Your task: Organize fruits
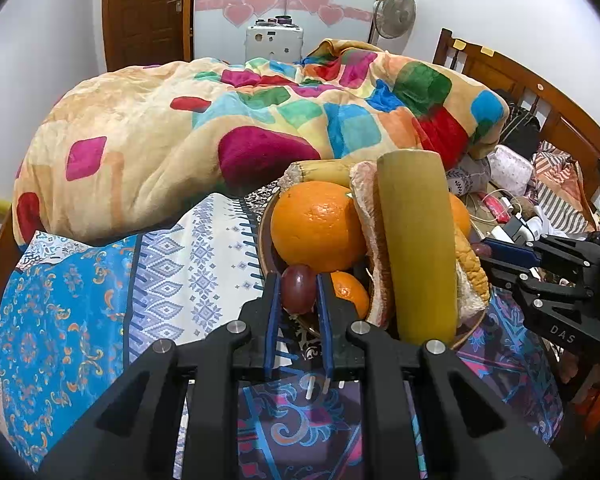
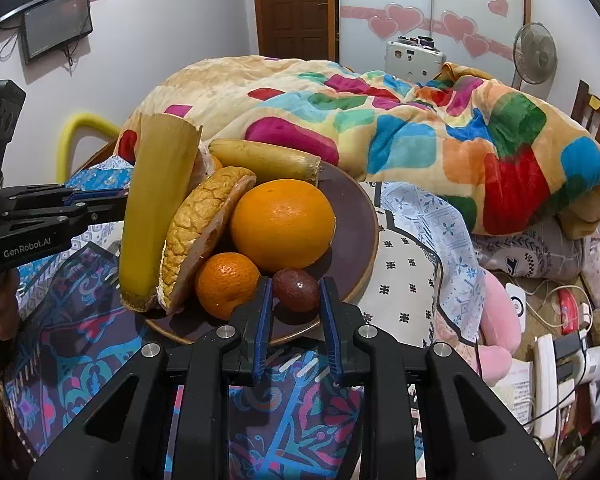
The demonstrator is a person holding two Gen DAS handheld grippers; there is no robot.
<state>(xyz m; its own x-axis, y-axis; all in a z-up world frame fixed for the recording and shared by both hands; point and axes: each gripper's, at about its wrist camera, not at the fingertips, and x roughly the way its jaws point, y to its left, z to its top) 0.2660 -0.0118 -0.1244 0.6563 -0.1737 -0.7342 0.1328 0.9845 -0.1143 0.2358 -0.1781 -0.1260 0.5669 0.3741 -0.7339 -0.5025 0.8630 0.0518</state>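
Left claw around plum; right-wrist view: plum apart.

R gripper open, fingers either side of dark plum at near edge of brown plate. Small mandarin left of plum, big orange behind. L gripper far left.

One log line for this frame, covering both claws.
left claw gripping dark fruit at plate rim | right claw straddling second dark fruit on plate, grip unclear
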